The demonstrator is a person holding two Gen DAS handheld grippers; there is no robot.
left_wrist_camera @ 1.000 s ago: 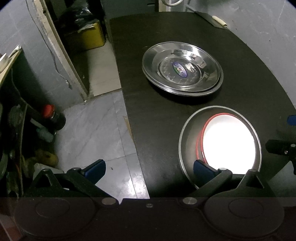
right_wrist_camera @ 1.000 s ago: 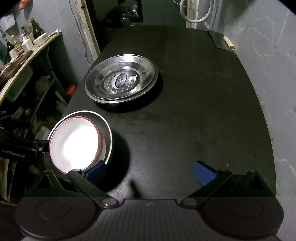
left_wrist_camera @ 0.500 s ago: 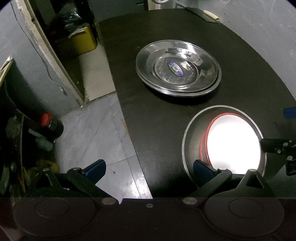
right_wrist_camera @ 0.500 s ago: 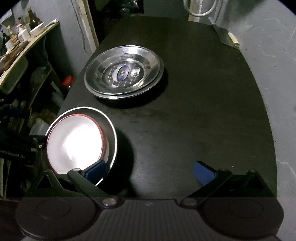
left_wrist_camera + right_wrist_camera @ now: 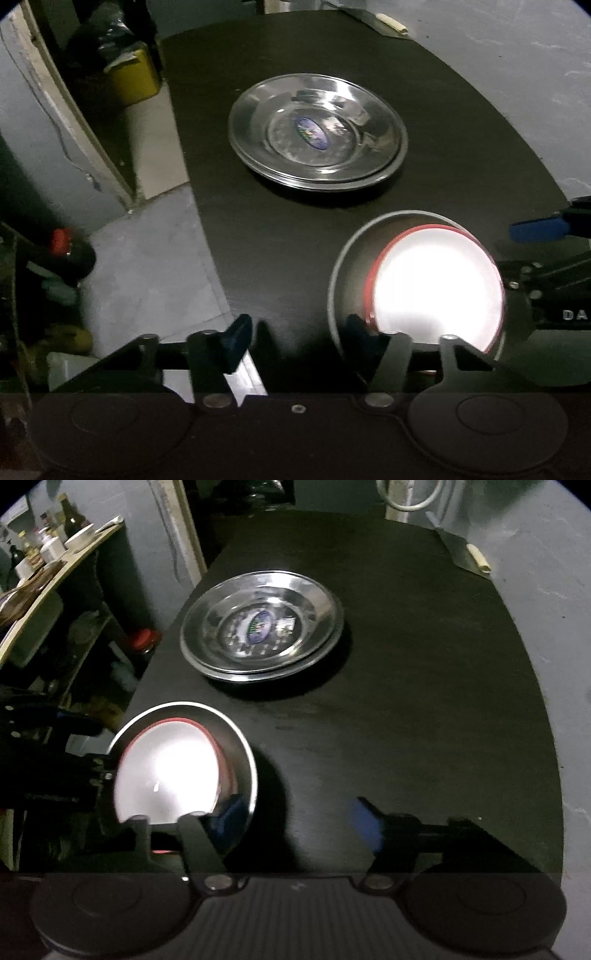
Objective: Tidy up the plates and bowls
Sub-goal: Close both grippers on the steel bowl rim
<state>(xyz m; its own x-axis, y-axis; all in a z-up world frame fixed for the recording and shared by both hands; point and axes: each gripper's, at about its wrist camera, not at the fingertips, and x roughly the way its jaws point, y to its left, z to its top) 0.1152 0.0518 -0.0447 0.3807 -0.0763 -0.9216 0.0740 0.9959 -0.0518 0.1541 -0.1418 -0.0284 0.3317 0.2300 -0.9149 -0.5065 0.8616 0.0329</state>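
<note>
A steel bowl (image 5: 340, 273) holding a white, red-rimmed bowl (image 5: 436, 291) stands at the black table's near left edge. My left gripper (image 5: 299, 336) straddles its left rim, one finger inside and one outside; the jaws are closing and the pads stand clear of the rim. From the other side my right gripper (image 5: 295, 819) straddles the right rim of the steel bowl (image 5: 240, 760), jaws closing too, with a gap at the outer pad. The white bowl (image 5: 166, 771) glares brightly. A stack of steel plates (image 5: 317, 129) (image 5: 262, 624) lies further back.
The table (image 5: 424, 701) is dark and ends close to the bowl's left, with grey floor (image 5: 147, 266) below. A knife (image 5: 465, 555) lies at the far right corner. A cluttered shelf (image 5: 44, 554) and a red-capped bottle (image 5: 62, 240) stand left.
Both grippers' jaws have narrowed from wide open to about half, each around a rim of the steel bowl. The right gripper has shifted slightly toward the bowl.
</note>
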